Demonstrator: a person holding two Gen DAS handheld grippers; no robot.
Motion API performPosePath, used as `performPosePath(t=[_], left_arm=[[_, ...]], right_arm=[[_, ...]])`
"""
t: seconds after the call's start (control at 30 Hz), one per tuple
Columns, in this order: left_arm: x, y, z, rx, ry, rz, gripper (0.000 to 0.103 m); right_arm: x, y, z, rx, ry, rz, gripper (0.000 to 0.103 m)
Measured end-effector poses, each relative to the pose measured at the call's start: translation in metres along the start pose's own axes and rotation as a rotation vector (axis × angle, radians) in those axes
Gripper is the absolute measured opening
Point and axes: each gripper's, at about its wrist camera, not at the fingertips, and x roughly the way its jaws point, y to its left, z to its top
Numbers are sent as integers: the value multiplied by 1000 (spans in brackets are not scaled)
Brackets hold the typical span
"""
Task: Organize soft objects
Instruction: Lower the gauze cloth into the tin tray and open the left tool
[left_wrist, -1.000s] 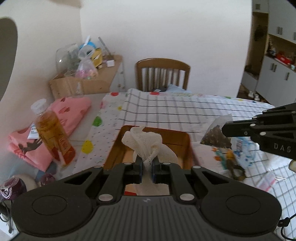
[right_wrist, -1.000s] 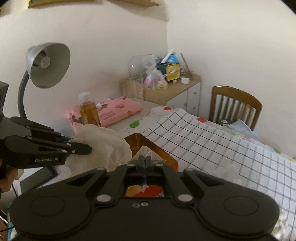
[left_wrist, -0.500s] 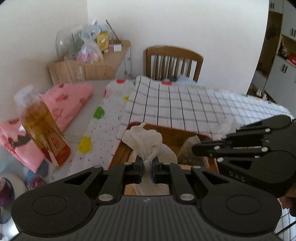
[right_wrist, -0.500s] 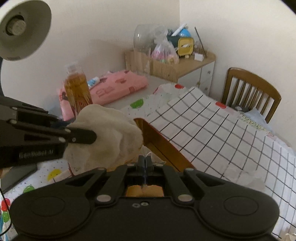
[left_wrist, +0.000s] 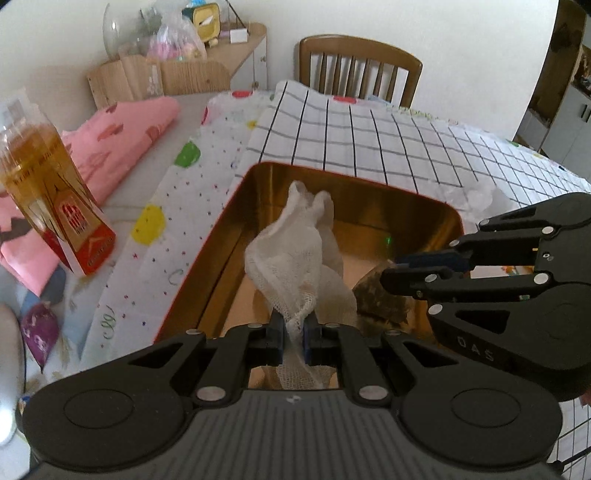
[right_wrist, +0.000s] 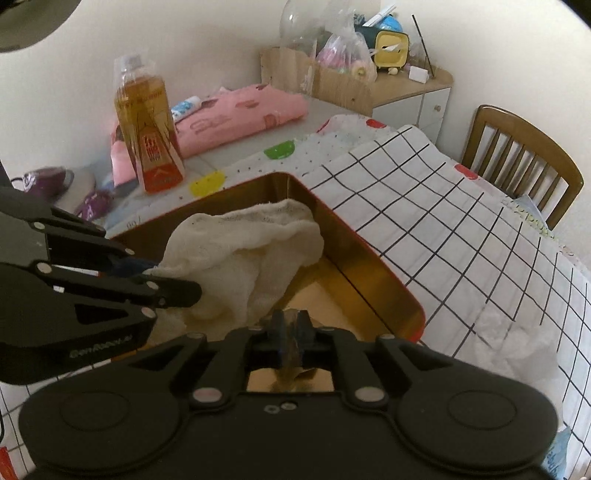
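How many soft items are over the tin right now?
2: a white cloth pinched in the left gripper, and a small brown mesh pouch between the right gripper's just-opening jaws. More could lie hidden beneath, inside the tin.

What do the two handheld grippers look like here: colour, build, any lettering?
Both are matte black linkage grippers with silver rivets and blue finger pads. The left gripper carries pale "GenRobot.AI" lettering on its side, seen from the right wrist. The right gripper shows "DAS" on its flank. No cables or sleeves are visible.
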Motion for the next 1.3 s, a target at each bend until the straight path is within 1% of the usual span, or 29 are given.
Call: performPosePath(t=[0.1, 0.2, 0.27, 0.33, 0.5, 0.6, 0.67, 0.7, 0.73, 0.77, 0.83, 1.07, 1.1, 1.13, 1.2, 1.3], left_arm=[[4, 1, -1, -4, 11, 5, 9], [7, 1, -1, -9, 20, 3, 9], [7, 0, -2, -12, 21, 5, 9], [8, 0, -2, -13, 21, 11, 11], [5, -1, -3, -10, 12, 28, 15], [1, 0, -3, -14, 2, 35, 20], [-1, 0, -4, -16, -3, 35, 29], [-3, 0, -5, -18, -7, 35, 31], [-5, -1, -5, -19, -13, 34, 37], [-8, -1, -5, -20, -19, 31, 51], [-12, -1, -6, -27, -32, 37, 59], [-30, -5, -6, -16, -70, 40, 60], [-33, -6, -7, -10, -78, 42, 61], [-37, -8, -7, -2, -87, 44, 64], [-44, -11, -8, 18, -105, 48, 68], [-55, -18, -8, 38, -130, 42, 68]], right_arm=[[2, -1, -2, 0, 11, 1, 15], [2, -1, -3, 0, 17, 7, 16], [2, -2, -4, 1, 22, 11, 22], [1, -2, -5, 3, 22, 18, 30], [-5, -1, -6, 0, 7, 20, 42], [-11, -2, -8, 2, -6, 22, 46], [-15, -3, -9, 6, -12, 24, 48], [-18, -3, -10, 9, -17, 25, 48], [-20, -4, -10, 13, -21, 25, 50], [-22, -4, -11, 18, -26, 25, 50], [-27, -6, -12, 25, -35, 23, 51], [-52, -11, -18, 60, -76, 18, 55], [-57, -12, -19, 64, -84, 17, 57], [-61, -13, -20, 69, -91, 17, 59], [-73, -15, -23, 81, -111, 16, 61], [-88, -16, -26, 101, -137, 10, 63]])
